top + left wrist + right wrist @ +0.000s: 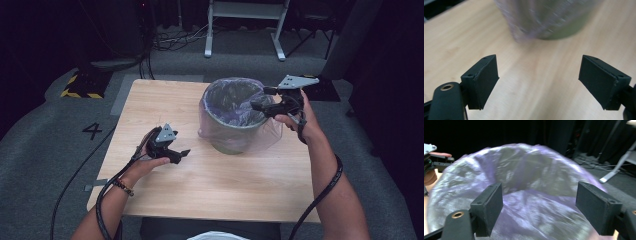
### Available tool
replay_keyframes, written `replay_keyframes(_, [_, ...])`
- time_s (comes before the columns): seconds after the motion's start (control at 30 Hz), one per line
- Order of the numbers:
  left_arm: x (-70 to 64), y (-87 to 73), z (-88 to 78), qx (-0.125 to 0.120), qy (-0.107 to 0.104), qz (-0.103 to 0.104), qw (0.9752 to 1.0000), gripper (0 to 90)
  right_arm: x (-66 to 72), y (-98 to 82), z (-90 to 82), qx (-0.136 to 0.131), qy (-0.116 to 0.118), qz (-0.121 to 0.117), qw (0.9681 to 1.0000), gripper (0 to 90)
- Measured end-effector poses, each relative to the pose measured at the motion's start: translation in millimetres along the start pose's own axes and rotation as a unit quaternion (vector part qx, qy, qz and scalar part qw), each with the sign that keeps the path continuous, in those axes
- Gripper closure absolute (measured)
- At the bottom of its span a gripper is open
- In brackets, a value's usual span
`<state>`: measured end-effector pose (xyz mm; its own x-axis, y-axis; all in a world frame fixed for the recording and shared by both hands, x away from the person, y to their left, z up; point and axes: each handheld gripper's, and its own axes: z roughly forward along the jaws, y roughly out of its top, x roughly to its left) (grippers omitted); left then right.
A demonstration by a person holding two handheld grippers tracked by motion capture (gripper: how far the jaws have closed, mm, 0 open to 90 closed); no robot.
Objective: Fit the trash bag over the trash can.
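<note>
Both sets of fingers apart, gripping nothing: left gripper [184,152] near-left, right gripper [257,106] over bin rim. Translucent purple plastic liner [235,100] already draped over round green bin [235,145] on wooden bench [210,185]; lining seemingly finished.

Left hand-held gripper [184,152] and right hand-held gripper [257,105] both gape empty.

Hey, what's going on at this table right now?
A person with a gripper in each hand is working on a green bin lined with a purple plastic bag on a wooden table. The right gripper is open over the bin's rim; the left gripper is open, low over the table beside it. Neither holds anything.
</note>
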<state>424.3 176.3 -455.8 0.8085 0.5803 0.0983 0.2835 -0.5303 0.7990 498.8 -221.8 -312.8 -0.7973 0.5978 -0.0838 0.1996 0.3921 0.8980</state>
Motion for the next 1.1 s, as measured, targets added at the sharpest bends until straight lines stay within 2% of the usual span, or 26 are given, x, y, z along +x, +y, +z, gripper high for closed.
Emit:
replay_keyframes(0.03, [-8.7, -5.6, -0.7, 0.008, -0.004, 0.011, 0.9999, 15.8, 6.6, 5.3, 7.6, 0.026, 0.006, -0.014, 0.9996, 21.8])
replay_keyframes(0.07, [-8.7, -5.6, -0.7, 0.008, -0.004, 0.011, 0.9999, 15.8, 6.6, 5.3, 7.6, 0.026, 0.006, -0.014, 0.9996, 21.8])
replay_keyframes(0.1, [-15.7, -11.5, -1.9, 0.014, -0.014, 0.014, 0.9997, 15.8, 11.2, 10.3, 14.9, 0.046, 0.013, -0.015, 0.9988, 22.4])
replay_keyframes(0.13, [-15.7, -11.5, -1.9, 0.014, -0.014, 0.014, 0.9997, 15.9, 11.2, 10.3, 14.9, 0.046, 0.013, -0.015, 0.9988, 22.4])
replay_keyframes(0.17, [-18.1, -14.7, -2.6, 0.015, -0.019, 0.014, 0.9996, 15.8, 14.3, 13.7, 20.5, 0.066, 0.012, -0.013, 0.9977, 22.8])
replay_keyframes(0.2, [-20.1, -17.6, -3.2, 0.016, -0.021, 0.016, 0.9995, 15.8, 14.3, 13.7, 20.5, 0.066, 0.012, -0.013, 0.9977, 22.8])
replay_keyframes(0.23, [-22.3, -23.1, -4.3, 0.02, -0.023, 0.017, 0.9994, 15.9, 17.1, 16.5, 25.0, 0.078, 0.01, -0.019, 0.9967, 23.2])
replay_keyframes(0.33, [-22.2, -29.6, -6.3, 0.018, -0.028, 0.007, 0.9994, 15.9, 19.8, 18.4, 29.2, 0.089, 0.01, -0.02, 0.9958, 23.6])
replay_keyframes(0.37, [-21.2, -34.2, -8.0, 0.022, -0.025, 0.005, 0.9994, 15.9, 22.2, 19.1, 32.8, 0.102, 0.012, -0.023, 0.9944, 23.9])
replay_keyframes(0.43, [-20.3, -37.0, -9.3, 0.022, -0.022, 0.001, 0.9995, 15.9, 23.7, 19.4, 34.6, 0.109, 0.011, -0.025, 0.9937, 24.0])
replay_keyframes(0.53, [-16.2, -41.6, -11.9, 0.022, -0.015, -0.005, 0.9996, 15.9, 25.6, 18.9, 39.6, 0.137, 0.013, -0.028, 0.9901, 24.2])
replay_keyframes(0.57, [-14.6, -43.9, -12.1, 0.029, -0.011, -0.005, 0.9995, 15.9, 26.4, 17.2, 43.2, 0.158, 0.018, -0.025, 0.987, 24.4])
replay_keyframes(0.67, [-13.8, -45.4, -12.0, 0.033, -0.011, -0.005, 0.9994, 15.9, 27.5, 14.5, 45.8, 0.174, 0.025, -0.025, 0.9841, 24.4])
replay_keyframes(0.8, [-12.9, -46.7, -11.9, 0.035, -0.015, -0.008, 0.9992, 15.9, 26.8, 12.6, 46.6, 0.181, 0.027, -0.019, 0.9829, 24.4])
replay_keyframes(0.87, [-12.9, -47.3, -11.4, 0.033, -0.017, -0.01, 0.9992, 15.9, 26.4, 10.9, 47.7, 0.197, 0.025, -0.016, 0.9799, 23.1])
replay_keyframes(0.97, [-13.8, -48.2, -10.2, 0.033, -0.02, -0.01, 0.9992, 15.9, 26.2, 10.7, 48.1, 0.204, 0.025, -0.016, 0.9785, 23.1])
replay_keyframes(1.1, [-14.4, -47.8, -10.1, 0.032, -0.025, -0.013, 0.9991, 15.9, 25.3, 9.8, 49.8, 0.224, 0.024, -0.011, 0.9741, 21.6])
